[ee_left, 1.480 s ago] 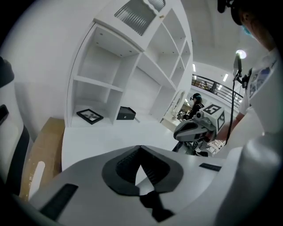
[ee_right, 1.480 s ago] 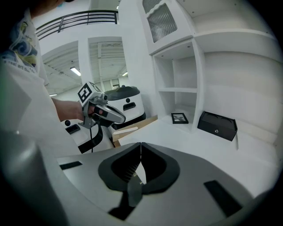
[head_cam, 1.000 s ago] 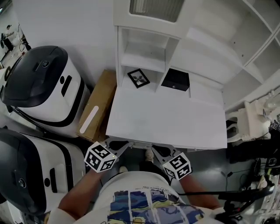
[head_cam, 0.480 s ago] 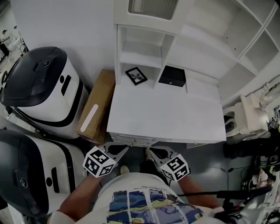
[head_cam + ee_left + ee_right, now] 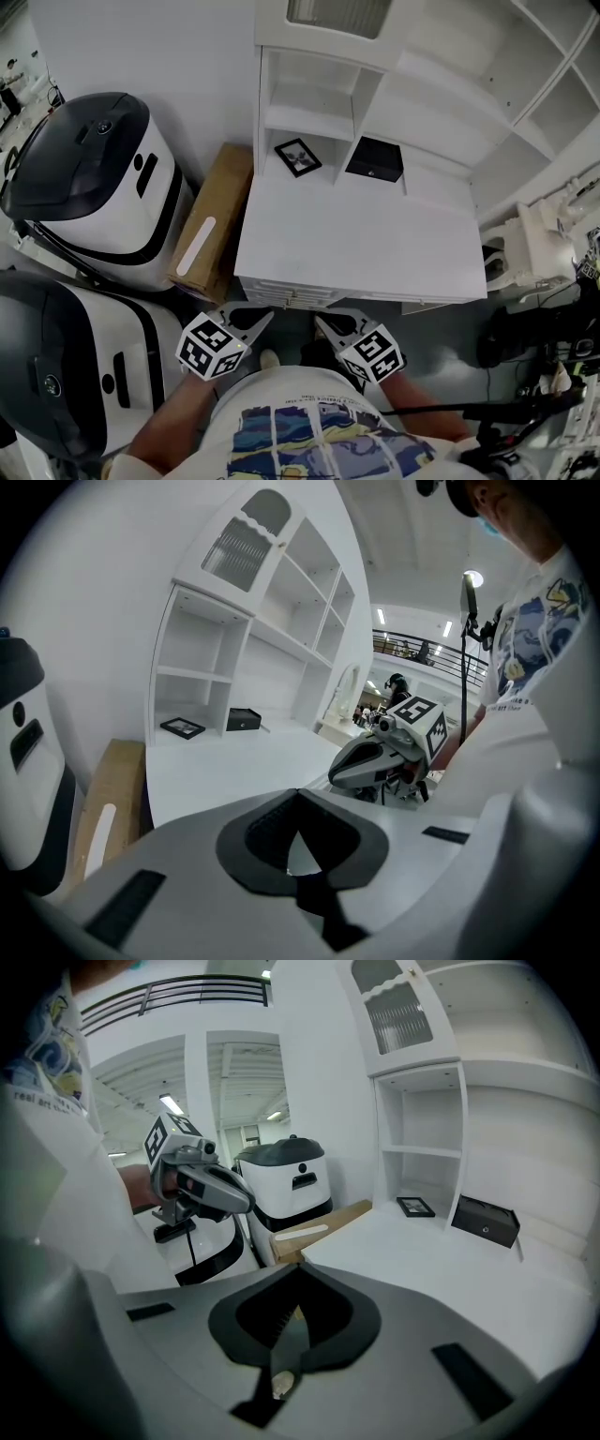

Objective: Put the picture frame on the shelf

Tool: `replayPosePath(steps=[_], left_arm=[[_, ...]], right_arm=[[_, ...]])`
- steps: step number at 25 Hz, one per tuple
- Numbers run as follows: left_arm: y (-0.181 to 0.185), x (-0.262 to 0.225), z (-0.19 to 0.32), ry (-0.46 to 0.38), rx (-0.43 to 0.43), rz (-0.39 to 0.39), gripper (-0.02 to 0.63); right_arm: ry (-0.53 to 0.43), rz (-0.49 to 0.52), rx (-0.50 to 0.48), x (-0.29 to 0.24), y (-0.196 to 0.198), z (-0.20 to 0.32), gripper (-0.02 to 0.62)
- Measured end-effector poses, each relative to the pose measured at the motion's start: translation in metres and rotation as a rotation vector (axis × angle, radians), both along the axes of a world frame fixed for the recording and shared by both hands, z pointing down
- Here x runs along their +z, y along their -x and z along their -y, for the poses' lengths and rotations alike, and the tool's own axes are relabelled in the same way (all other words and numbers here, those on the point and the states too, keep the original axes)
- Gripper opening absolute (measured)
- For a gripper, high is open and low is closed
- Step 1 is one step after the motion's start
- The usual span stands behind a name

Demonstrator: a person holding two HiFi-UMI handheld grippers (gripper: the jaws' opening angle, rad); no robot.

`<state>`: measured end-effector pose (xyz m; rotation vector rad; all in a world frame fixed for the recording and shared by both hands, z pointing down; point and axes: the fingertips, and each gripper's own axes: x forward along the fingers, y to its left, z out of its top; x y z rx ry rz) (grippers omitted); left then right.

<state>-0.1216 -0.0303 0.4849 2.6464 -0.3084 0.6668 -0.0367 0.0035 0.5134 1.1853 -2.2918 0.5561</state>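
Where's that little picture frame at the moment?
In the head view the picture frame lies at the back left of the white desk, under the lowest left shelf, just left of the black box.

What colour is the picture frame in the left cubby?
Black border around a pale centre; the picture frame shows best in the head view.

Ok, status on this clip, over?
Both shut, empty: left gripper, right gripper, at near edge of desk. Untouched picture frame flat in left cubby, black box beside. Desk between bare.
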Motion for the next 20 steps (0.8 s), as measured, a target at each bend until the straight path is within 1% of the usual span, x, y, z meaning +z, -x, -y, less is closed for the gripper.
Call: replayPosePath(steps=[7,20], left_arm=[[0.0064,-0.0001,0.0002,0.004,-0.011,-0.012,0.012],[0.0073,0.0037,-0.0055,0.020,-0.002,-0.012,0.012]], right_arm=[[-0.004,-0.011,-0.013,-0.0005,0.0070,0.0028,0.025],[-0.002,-0.019,-0.016,0.0021,0.0093,-0.0011,0.025]])
